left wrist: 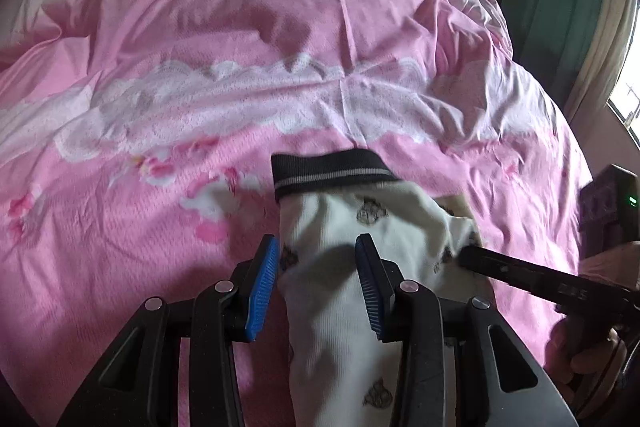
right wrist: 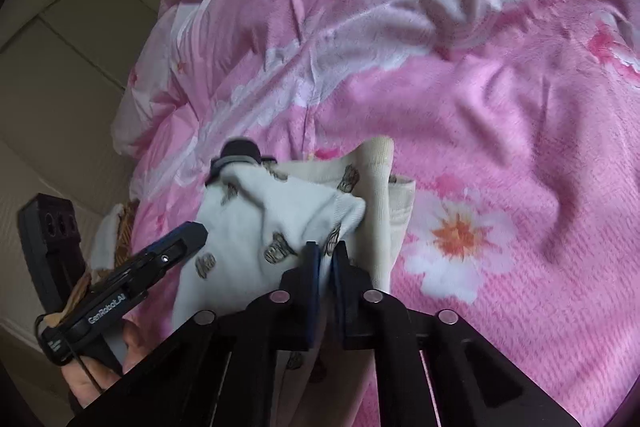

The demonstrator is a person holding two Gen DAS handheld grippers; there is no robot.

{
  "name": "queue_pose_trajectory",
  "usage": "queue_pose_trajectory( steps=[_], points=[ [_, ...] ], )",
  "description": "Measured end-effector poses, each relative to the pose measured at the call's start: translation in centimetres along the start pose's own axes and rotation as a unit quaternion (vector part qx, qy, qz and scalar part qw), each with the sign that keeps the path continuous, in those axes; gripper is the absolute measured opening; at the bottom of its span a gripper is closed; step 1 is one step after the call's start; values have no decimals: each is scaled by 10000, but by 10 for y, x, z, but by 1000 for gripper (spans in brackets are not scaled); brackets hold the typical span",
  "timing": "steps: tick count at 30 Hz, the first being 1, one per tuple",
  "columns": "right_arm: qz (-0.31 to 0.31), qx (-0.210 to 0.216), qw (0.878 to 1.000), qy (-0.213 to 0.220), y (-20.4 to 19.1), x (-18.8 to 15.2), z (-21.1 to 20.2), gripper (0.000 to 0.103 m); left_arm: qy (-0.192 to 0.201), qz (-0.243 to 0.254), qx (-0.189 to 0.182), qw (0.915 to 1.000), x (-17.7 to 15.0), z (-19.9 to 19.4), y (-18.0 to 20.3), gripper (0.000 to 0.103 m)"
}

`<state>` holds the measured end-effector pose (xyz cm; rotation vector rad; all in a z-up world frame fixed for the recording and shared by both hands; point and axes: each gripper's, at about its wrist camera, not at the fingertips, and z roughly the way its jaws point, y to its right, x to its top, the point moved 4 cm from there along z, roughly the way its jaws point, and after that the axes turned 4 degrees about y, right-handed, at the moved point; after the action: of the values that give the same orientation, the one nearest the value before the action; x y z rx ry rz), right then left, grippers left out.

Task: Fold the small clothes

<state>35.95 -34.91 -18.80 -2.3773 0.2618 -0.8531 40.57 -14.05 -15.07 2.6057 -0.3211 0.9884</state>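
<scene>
The white garment (left wrist: 332, 291) is seen as soft, finely ribbed knit cloth, matt, with a printed grey motif; its dark waistband (left wrist: 328, 169) is a denser ribbed knit. The pink bedcover (left wrist: 160, 75) is shown as thin, matt, wrinkled woven cloth with a faint crepe texture. The gripper frames appear as matt black plastic with shiny metal pins, and the blue pads (left wrist: 264, 291) are ridged, rubbery.

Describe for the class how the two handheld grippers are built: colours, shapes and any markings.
Both are black plastic frames with angular triangular cut-outs and round silver pivot pins. The left gripper has ribbed blue pads on its fingers; white lettering and a thin black cable show on its side. The right gripper has darker blue pads.
</scene>
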Motion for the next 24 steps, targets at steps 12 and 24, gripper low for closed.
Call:
queue_pose_trajectory(
  steps=[12,24],
  points=[
    [-274,-412,9982,326,3,6,-16,6,-218,164,66,9996,33,45,-4,40],
    [-107,-148,9995,241,6,-14,-34,10,-100,375,66,9992,25,12,2,39]
  ],
)
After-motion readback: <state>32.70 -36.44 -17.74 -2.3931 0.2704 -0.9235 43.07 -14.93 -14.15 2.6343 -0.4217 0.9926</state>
